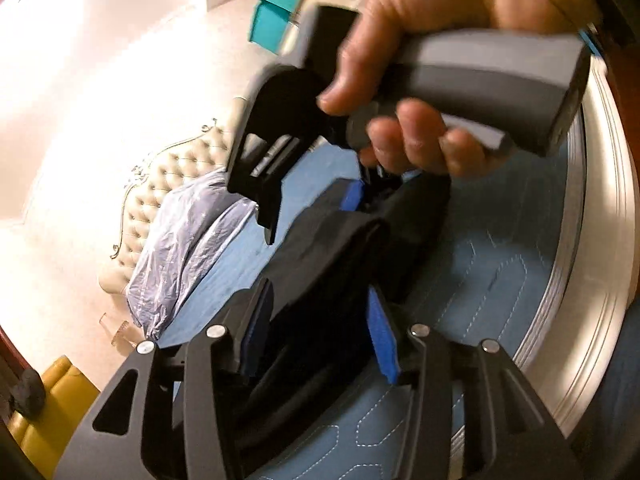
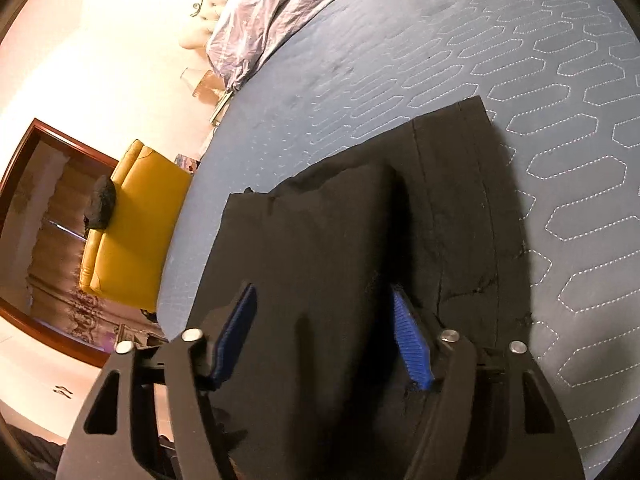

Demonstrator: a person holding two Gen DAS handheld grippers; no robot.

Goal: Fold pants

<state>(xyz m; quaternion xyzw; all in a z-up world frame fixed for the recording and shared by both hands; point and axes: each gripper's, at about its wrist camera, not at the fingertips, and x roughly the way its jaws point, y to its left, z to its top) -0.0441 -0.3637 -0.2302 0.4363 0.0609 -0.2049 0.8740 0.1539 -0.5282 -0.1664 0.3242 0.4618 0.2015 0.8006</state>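
Toward the bed (image 2: 440,40) edge that faces the yellow sofa (image 2: 132,216): black pants (image 2: 320,220), partly folded, flat on the blue quilted cover, well apart from the crumpled duvet (image 2: 280,12) at the headboard end. Long axis straight ahead of the right gripper (image 2: 324,338), along its fingers, with a raised fold ridge between the blue pads (image 2: 412,344). Jaws spread wide there, astride the cloth, not pinching.

Opposite, left gripper (image 1: 320,336) over the same strip, pointed back at the right one and the hand (image 1: 420,80) that holds it. Dark fabric filling the gap between its pads; clamped or merely straddled, impossible to tell. Both tools close over the pants, near each other. Probably next: a pinch on the near end and a carry along that axis toward the far hem.
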